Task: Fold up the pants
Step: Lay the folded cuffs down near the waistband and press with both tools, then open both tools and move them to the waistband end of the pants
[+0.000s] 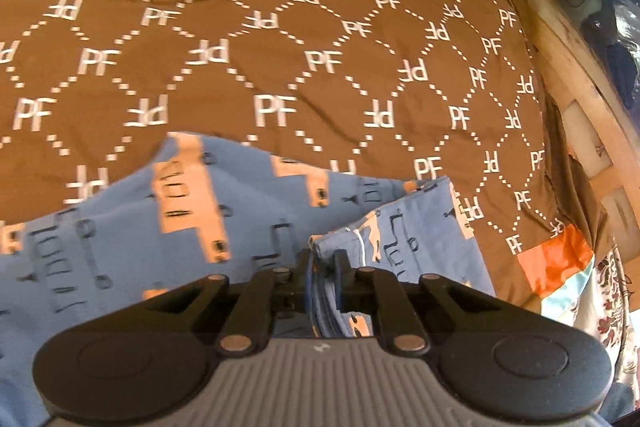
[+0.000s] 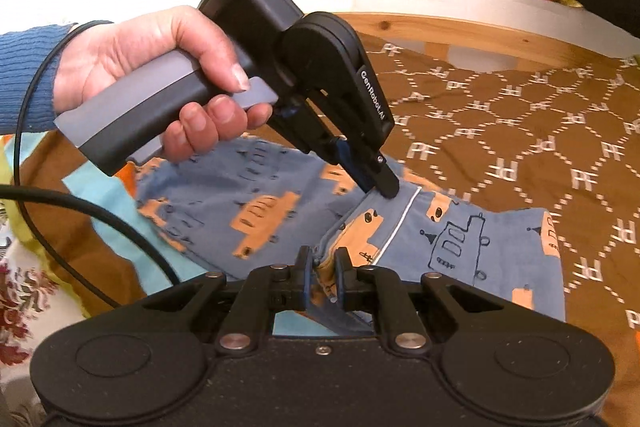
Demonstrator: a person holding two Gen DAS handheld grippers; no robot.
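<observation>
Blue pants [image 1: 224,211] with orange truck prints lie on a brown bedspread [image 1: 280,27] with white PF lettering. My left gripper [image 1: 323,259] is shut on a bunched edge of the pants. In the right wrist view the pants [image 2: 460,243] lie partly folded, and my right gripper [image 2: 323,261] is shut on a fold of their edge. The left gripper [image 2: 380,187] shows there too, held in a hand, its tips pinching the pants just beyond my right gripper.
A wooden bed frame [image 1: 576,67] runs along the right side and also shows at the back in the right wrist view [image 2: 460,27]. A black cable [image 2: 80,211] trails left. A floral cloth [image 2: 24,291] lies at lower left.
</observation>
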